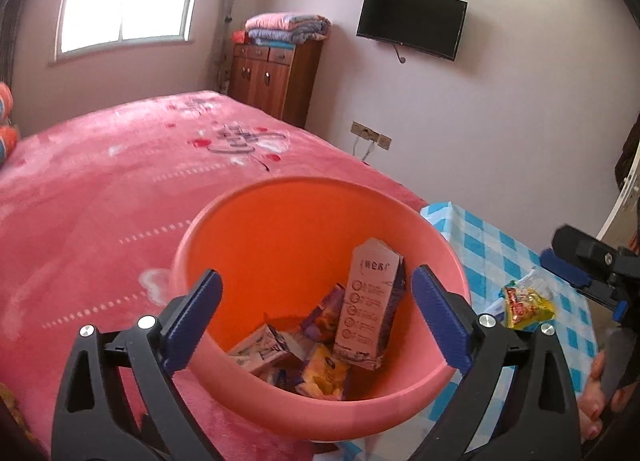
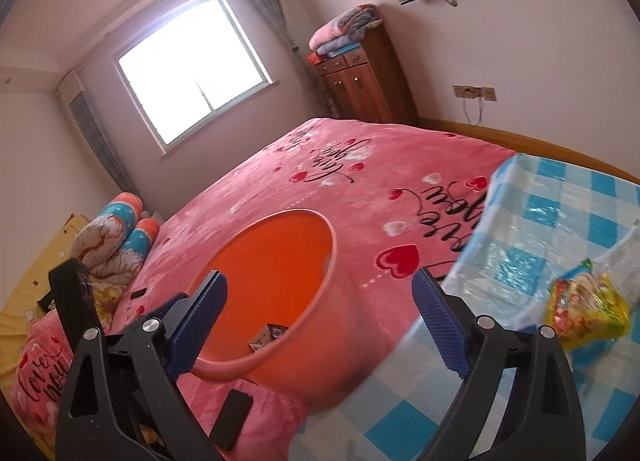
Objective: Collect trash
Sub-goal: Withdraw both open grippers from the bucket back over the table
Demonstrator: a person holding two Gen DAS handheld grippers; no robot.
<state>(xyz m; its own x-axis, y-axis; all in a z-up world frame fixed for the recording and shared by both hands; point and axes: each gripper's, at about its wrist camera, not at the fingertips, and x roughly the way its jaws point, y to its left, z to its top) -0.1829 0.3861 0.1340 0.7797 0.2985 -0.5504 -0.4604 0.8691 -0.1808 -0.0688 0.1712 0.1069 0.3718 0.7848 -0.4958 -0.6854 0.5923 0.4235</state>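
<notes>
Standing on the pink bedspread [image 1: 100,189] at the bed's edge, the orange bin [image 1: 256,237] is framed between the blue pads of the left claw [image 1: 317,311], whose jaws are spread wide and empty. A milk carton [image 1: 370,301] and wrappers are seen inside the bin. The right claw [image 2: 320,321] is likewise held wide open and empty. A yellow snack packet [image 2: 588,307] is left on the blue-checked table [image 2: 560,205] beside the bed, near the right claw.
</notes>
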